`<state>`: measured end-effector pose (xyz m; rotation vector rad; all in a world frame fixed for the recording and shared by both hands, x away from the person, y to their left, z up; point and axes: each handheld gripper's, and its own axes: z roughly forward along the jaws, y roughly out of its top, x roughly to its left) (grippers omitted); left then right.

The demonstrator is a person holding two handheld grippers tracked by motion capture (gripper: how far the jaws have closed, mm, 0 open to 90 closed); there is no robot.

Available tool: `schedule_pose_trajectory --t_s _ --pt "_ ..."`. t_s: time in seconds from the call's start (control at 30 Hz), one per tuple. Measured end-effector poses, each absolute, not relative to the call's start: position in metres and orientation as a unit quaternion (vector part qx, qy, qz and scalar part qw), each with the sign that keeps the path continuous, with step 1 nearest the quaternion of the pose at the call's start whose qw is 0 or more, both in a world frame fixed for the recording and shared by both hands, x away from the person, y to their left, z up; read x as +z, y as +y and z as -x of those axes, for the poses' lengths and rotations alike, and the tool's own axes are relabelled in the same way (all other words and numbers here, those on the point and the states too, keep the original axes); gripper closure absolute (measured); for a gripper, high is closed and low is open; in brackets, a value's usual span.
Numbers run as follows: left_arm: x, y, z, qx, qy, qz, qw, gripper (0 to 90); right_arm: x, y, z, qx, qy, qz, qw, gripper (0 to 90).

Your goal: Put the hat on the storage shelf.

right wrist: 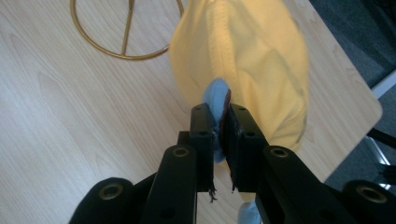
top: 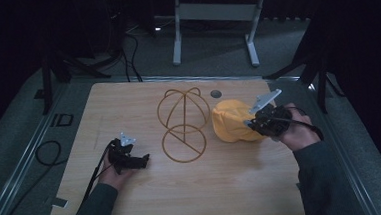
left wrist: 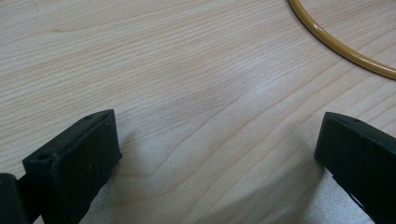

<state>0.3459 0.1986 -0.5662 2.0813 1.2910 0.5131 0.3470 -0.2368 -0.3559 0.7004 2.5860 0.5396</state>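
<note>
Clamping yellow cap (right wrist: 252, 56) brim, seemingly: right claw (right wrist: 220, 122).

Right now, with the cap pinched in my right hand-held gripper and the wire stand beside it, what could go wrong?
1. The right hand-held gripper is shut on just the light-blue edge of the yellow fabric cap; a narrow pinch like this may slip when lifted.
2. The gold wire hat stand sits close beside the cap and looks light, so a swing could topple it.
3. The left hand-held gripper is open, not steadying the stand.
</note>
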Motion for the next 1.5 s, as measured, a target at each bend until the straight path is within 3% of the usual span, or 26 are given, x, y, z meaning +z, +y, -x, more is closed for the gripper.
schedule_pose_trajectory --t_s 0.37,0.6,0.83,1.07,1.5 --pt "-0.566 0.198 -0.346 0.195 0.49 -0.789 0.315 0.1 -0.357 -0.209 -0.357 0.193 0.937 -0.221 0.19 79.3" --pt "-0.566 0.199 -0.346 0.195 0.49 -0.789 0.314 0.1 -0.363 -0.19 -0.358 0.17 0.955 -0.187 0.157 78.7" --pt "-0.566 0.199 -0.346 0.195 0.49 -0.79 0.314 0.1 -0.363 -0.197 -0.349 0.164 0.964 -0.17 0.125 74.7" --pt "-0.566 0.199 -0.346 0.195 0.49 -0.79 0.314 0.1 -0.356 -0.211 -0.351 0.201 0.95 -0.197 0.134 63.7" --pt "-0.566 0.198 -0.346 0.195 0.49 -0.789 0.315 0.1 -0.368 -0.202 -0.366 0.186 0.95 -0.19 0.164 55.3"
